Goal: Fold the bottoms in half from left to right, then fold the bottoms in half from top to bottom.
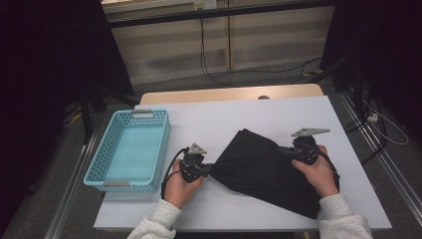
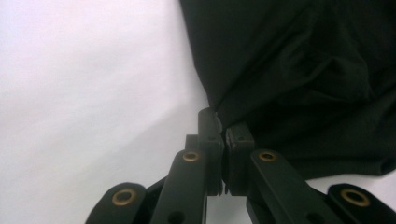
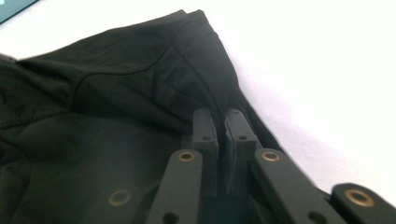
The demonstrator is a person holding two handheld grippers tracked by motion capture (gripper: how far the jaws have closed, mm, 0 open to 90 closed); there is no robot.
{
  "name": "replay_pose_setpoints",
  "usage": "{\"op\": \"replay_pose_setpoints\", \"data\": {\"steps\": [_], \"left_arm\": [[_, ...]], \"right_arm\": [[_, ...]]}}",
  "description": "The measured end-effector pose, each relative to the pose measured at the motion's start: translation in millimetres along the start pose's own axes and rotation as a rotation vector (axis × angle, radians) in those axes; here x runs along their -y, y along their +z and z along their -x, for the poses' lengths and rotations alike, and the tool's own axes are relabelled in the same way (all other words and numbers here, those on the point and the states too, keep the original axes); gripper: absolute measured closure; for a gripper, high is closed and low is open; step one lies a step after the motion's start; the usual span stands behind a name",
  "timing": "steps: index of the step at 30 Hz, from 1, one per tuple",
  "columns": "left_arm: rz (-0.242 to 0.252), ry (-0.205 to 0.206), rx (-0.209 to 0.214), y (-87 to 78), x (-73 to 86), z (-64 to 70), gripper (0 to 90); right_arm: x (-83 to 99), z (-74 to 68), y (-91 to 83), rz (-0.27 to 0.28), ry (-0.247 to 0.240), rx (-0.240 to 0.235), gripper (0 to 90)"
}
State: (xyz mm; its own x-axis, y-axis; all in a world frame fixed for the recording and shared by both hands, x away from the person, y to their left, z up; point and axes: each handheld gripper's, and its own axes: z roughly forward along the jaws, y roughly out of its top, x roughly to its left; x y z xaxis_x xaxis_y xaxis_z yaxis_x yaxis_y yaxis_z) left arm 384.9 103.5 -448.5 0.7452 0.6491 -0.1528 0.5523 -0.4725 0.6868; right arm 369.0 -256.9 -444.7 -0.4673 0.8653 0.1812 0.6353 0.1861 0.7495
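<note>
A smooth white table (image 1: 278, 112) is carrying a soft, creased black cloth (image 1: 263, 169) near its middle. The left gripper (image 1: 209, 168) is pinching its left corner with closed jaws; the right gripper (image 1: 283, 149) is clamping its right edge.

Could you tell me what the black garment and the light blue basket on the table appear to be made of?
The black garment looks like a soft, matte woven or knit fabric: it creases, folds and shows stitched seams in the right gripper view. The exact fibre cannot be told. The light blue perforated basket looks like moulded plastic: rigid walls with a regular grid of holes and a smooth, slightly glossy floor.
</note>
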Motion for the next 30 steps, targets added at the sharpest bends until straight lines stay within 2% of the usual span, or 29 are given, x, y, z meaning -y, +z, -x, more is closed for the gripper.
{"op": "replay_pose_setpoints", "data": {"steps": [3, 4, 6, 7, 8, 10, 12, 15, 17, 22, 30], "left_arm": [[0.014, 0.003, -0.007, -2.2, 1.1, -2.0, 85.5], [0.016, 0.004, -0.010, -1.7, 1.1, -1.6, 81.7], [0.016, -0.008, -0.004, -2.3, 0.1, -1.9, 67.2], [0.020, -0.017, 0.001, -2.7, -0.4, -2.0, 63.1], [0.018, -0.028, 0.019, -4.2, -1.2, -2.7, 56.8], [0.039, -0.031, 0.014, -5.9, -2.1, -2.1, 49.0], [0.043, -0.031, 0.034, -7.7, -3.7, -2.5, 41.3], [0.052, -0.030, 0.020, -7.8, -5.1, -2.0, 29.1], [0.059, -0.041, 0.045, -8.5, -5.7, -3.0, 25.5], [0.066, -0.060, 0.046, -9.8, -7.0, -4.9, 18.2], [0.066, -0.050, 0.036, -10.9, -7.1, -5.4, 16.9]], "right_arm": [[0.1, -2.6, 2.6, -0.007, -0.006, -0.008, 85.0], [0.1, -3.5, 3.2, -0.011, -0.008, -0.007, 85.0], [0.1, -4.6, 4.2, -0.014, -0.014, -0.007, 85.0], [0.1, -4.9, 4.3, -0.017, -0.014, -0.007, 85.0], [0.3, -4.9, 4.3, -0.017, -0.014, -0.007, 85.0], [0.6, -4.9, 4.0, -0.017, -0.014, -0.006, 85.0], [0.6, -4.8, 3.8, -0.017, -0.013, -0.006, 85.0], [1.1, -5.1, 4.1, -0.024, -0.017, -0.005, 85.0], [1.5, -5.8, 3.6, -0.024, -0.014, -0.006, 85.0], [2.9, -5.1, 0.5, -0.023, -0.013, -0.009, 85.0], [4.0, -1.3, -6.9, -0.018, 0.001, -0.011, 85.0]]}}
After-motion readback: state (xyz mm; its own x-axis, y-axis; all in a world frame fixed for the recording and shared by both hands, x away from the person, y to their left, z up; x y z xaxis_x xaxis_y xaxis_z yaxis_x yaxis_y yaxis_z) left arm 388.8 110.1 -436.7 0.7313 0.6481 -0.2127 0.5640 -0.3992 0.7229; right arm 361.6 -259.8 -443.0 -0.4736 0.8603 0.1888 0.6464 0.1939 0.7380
